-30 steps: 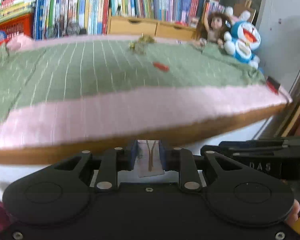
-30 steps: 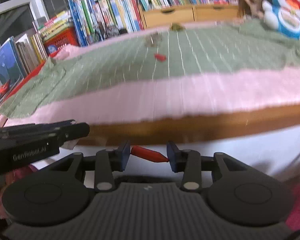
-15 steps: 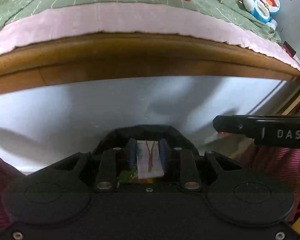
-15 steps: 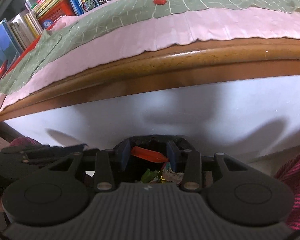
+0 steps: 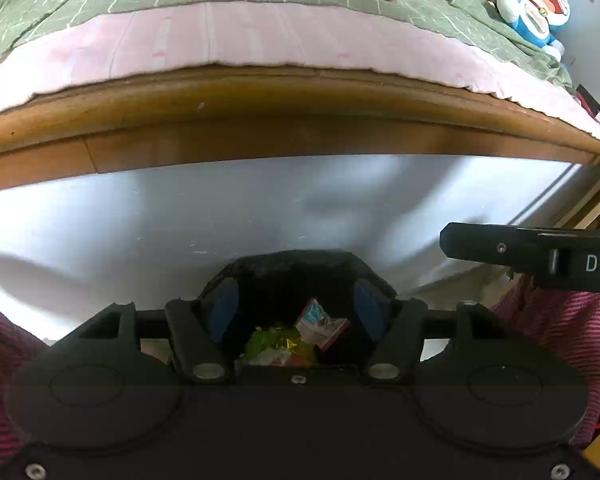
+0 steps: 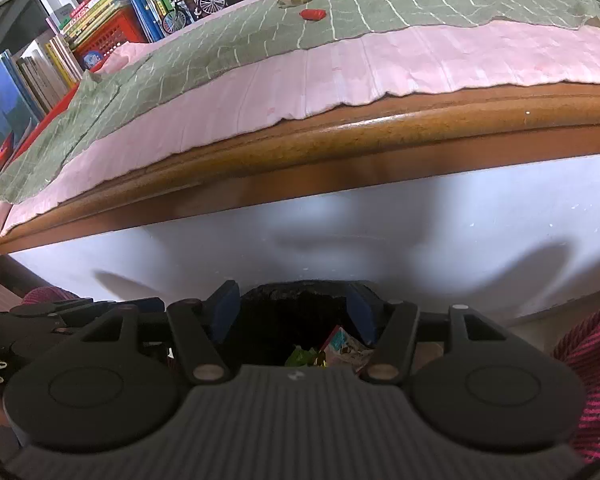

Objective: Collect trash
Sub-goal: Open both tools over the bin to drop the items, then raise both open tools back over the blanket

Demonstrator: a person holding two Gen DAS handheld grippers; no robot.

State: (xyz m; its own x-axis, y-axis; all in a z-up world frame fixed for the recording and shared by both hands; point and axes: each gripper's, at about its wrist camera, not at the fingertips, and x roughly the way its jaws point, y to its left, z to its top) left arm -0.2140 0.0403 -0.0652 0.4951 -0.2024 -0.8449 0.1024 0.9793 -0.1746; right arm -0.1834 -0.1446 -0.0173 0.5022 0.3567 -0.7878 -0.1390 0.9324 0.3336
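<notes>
Over the black-lined bin (image 5: 292, 268), both the left gripper (image 5: 296, 312) and right gripper (image 6: 294, 312) are opening, jaws empty, their white wrapper (image 5: 320, 322) and red scrap now dropped in; a red wrapper (image 6: 313, 14) waits at twelve o'clock on the bed.

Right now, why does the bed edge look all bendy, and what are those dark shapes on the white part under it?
Left wrist view: the fisheye lens bows the straight wooden bed edge into an arch. Right wrist view: same bend, tilted; the soft grey patches on the white panel are shadows. Both views are sharp in the middle and stretched toward the corners.
</notes>
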